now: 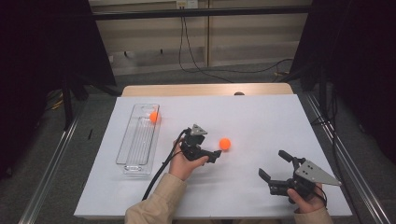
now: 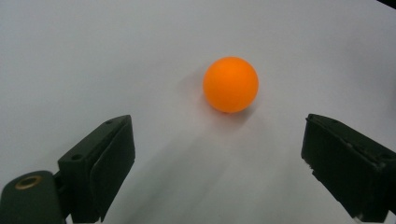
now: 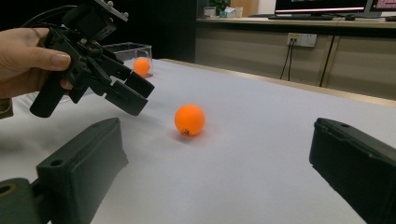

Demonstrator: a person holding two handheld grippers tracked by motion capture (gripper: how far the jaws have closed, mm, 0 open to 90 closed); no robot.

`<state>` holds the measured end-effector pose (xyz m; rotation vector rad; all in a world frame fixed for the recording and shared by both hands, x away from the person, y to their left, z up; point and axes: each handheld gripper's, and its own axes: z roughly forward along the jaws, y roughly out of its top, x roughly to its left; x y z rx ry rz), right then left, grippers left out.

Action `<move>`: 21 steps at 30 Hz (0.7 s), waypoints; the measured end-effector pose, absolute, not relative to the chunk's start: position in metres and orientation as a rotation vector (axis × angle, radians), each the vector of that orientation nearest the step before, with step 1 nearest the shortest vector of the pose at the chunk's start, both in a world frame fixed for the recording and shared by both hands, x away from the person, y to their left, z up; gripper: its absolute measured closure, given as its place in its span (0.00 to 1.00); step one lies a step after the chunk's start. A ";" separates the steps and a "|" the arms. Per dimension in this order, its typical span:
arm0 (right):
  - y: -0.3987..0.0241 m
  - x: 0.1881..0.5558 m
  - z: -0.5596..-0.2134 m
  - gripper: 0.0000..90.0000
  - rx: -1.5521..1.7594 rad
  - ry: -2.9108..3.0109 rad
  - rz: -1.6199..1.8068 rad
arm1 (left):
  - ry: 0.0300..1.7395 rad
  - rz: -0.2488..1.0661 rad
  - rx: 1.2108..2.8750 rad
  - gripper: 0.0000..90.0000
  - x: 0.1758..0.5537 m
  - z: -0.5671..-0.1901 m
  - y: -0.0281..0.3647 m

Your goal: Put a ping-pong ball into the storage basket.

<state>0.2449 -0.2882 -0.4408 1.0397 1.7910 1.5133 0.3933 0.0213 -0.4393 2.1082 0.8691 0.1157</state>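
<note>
Two orange balls: one [image 1: 225, 143] lies on the white table [image 1: 261, 116], just right of the left gripper [image 1: 215, 155], whose fingers [image 2: 100, 165] gape empty; another ball [image 1: 153, 116] sits in the clear tray [image 1: 135, 161]. Near right, the right gripper [image 1: 275, 164] spreads wide, empty.

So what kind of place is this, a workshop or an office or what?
Probably a lab or office test bench: a table under a white sheet, monitors on a counter behind, wall sockets with trailing cables, and dark curtains at the sides.
</note>
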 end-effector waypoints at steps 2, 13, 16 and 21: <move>-0.289 0.245 -0.441 0.03 1.038 1.792 1.512 | 0.865 0.117 2.108 0.11 0.393 -0.440 0.020; -0.288 0.245 -0.441 0.03 1.038 1.792 1.510 | 0.863 0.113 2.110 0.11 0.395 -0.441 0.016; -0.288 0.245 -0.441 0.03 1.038 1.793 1.509 | 0.866 0.112 2.112 0.11 0.395 -0.442 0.015; -0.288 0.244 -0.441 0.03 1.037 1.793 1.508 | 0.866 0.109 2.115 0.11 0.395 -0.442 0.014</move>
